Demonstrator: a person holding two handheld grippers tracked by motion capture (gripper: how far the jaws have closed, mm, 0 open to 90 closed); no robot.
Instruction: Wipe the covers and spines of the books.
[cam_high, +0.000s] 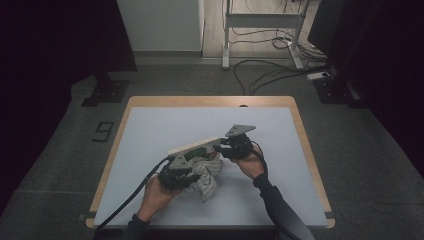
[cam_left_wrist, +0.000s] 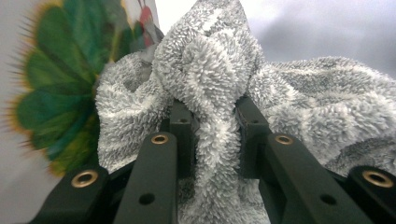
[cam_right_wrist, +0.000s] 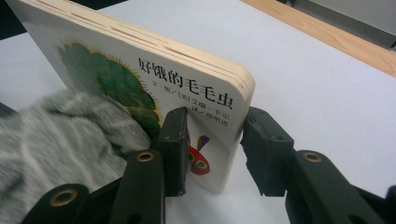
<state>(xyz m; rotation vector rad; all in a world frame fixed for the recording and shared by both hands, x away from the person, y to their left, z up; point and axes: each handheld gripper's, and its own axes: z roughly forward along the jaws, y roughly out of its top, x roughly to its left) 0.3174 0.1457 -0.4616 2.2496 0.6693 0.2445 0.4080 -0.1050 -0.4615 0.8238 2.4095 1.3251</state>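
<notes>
While the right gripper (cam_right_wrist: 212, 154) clamps the stiff, thick board book (cam_right_wrist: 154, 79) by its corner at frame centre, the left gripper (cam_left_wrist: 212, 126) pinches the soft, limp grey fleece cloth (cam_left_wrist: 219, 74) by a bunched fold, easily slipping.

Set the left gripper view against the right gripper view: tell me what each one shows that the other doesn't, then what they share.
Left gripper view alone: the left gripper shut on a bunched fold of the fluffy grey cloth.

Right gripper view alone: the right gripper clamping the corner of the board book, its printed title, the white table mat and the wooden table edge.

Both: the grey cloth and the book's green caterpillar picture, blurred in the left gripper view.
</notes>
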